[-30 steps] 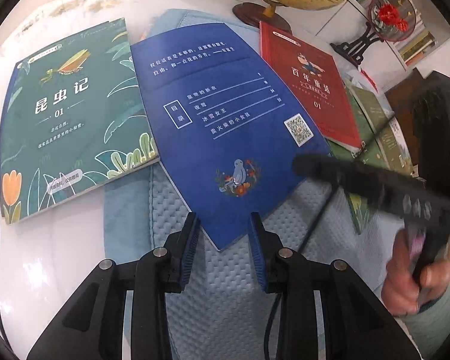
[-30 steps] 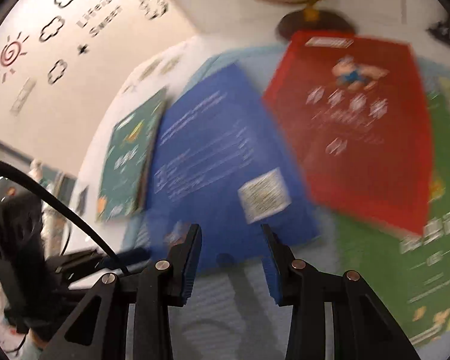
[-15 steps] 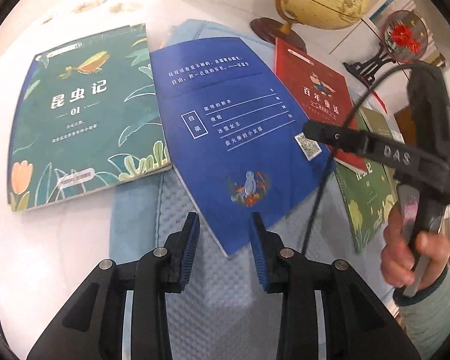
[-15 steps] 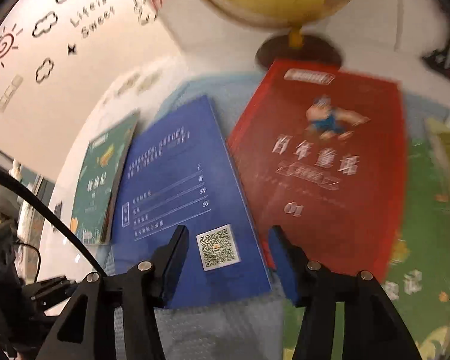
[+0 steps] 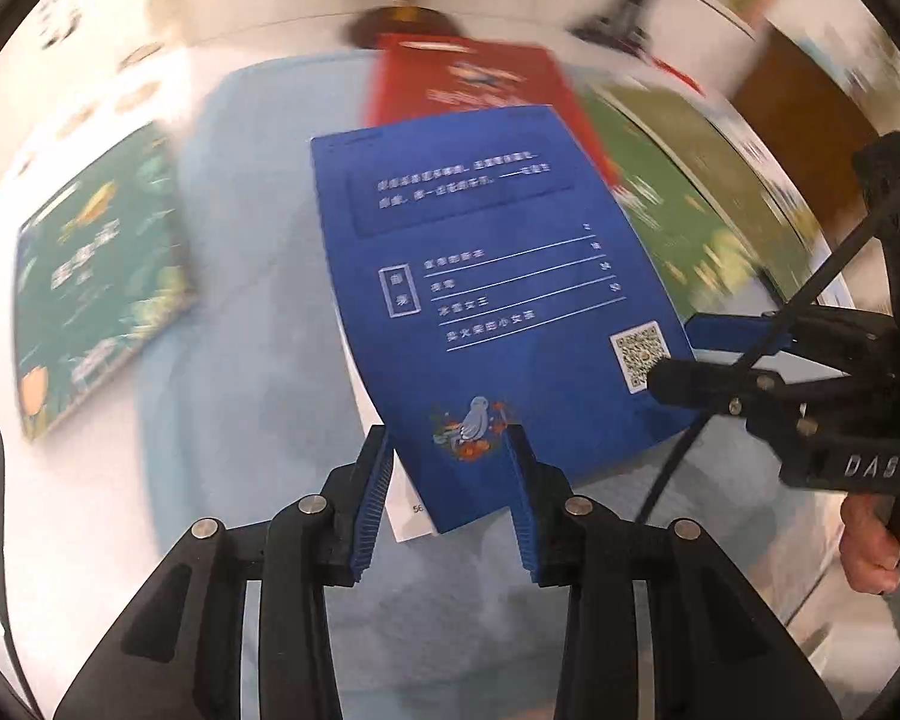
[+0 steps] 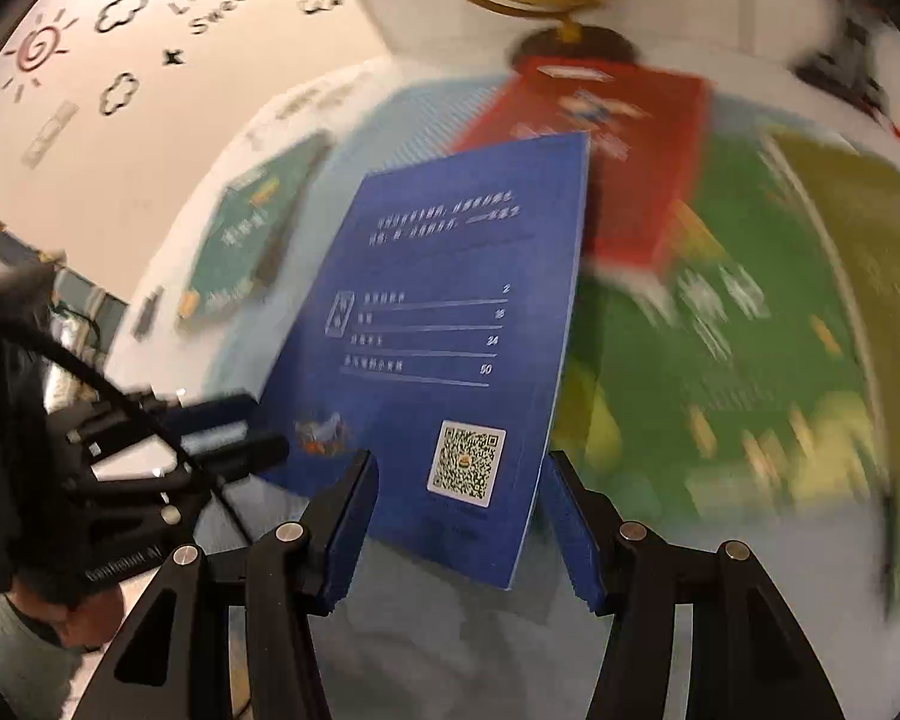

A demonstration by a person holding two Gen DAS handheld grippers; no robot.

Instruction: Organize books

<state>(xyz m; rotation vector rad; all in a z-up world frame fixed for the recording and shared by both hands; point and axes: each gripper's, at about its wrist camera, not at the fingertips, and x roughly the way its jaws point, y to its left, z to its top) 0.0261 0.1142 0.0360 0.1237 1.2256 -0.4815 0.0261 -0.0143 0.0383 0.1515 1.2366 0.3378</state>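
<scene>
Moved: blue book (image 5: 486, 306) was flat on the mat w/ its near corner by the left gripper; now its near end is lifted off the mat, a white inner page (image 5: 405, 510) showing under the cover. Both views swung toward the globe since then.
Left gripper (image 5: 450, 498): part open, jaws have just been opening a little more; near corner of blue book sits between the pads. Can't tell if the pads press on it.
Right gripper (image 6: 459, 531): roughly half open; jaws opened up over the last sec, barely changing since. QR-code corner of blue book lies between the fingers, gaps visible both sides, pads not touching it.
Right gripper, seen from left wrist: one finger (image 5: 696, 381) over the cover by the QR code, the blue-padded one behind the book's edge.
Blue book: back cover up, over the light-blue mat (image 5: 258, 360), far end overlapping the red book.
Red book (image 5: 480, 84): beyond the blue one, near the globe base (image 6: 573, 42).
Teal book (image 5: 99, 276): left side, apart from the blue book, partly off the mat.
Green book (image 6: 750, 324): right of the red one, blurred.
Hand (image 5: 876, 540): lower right, around the right gripper's handle.
Wall (image 6: 120, 60): sun & cloud decals, "Life is Sweet".
</scene>
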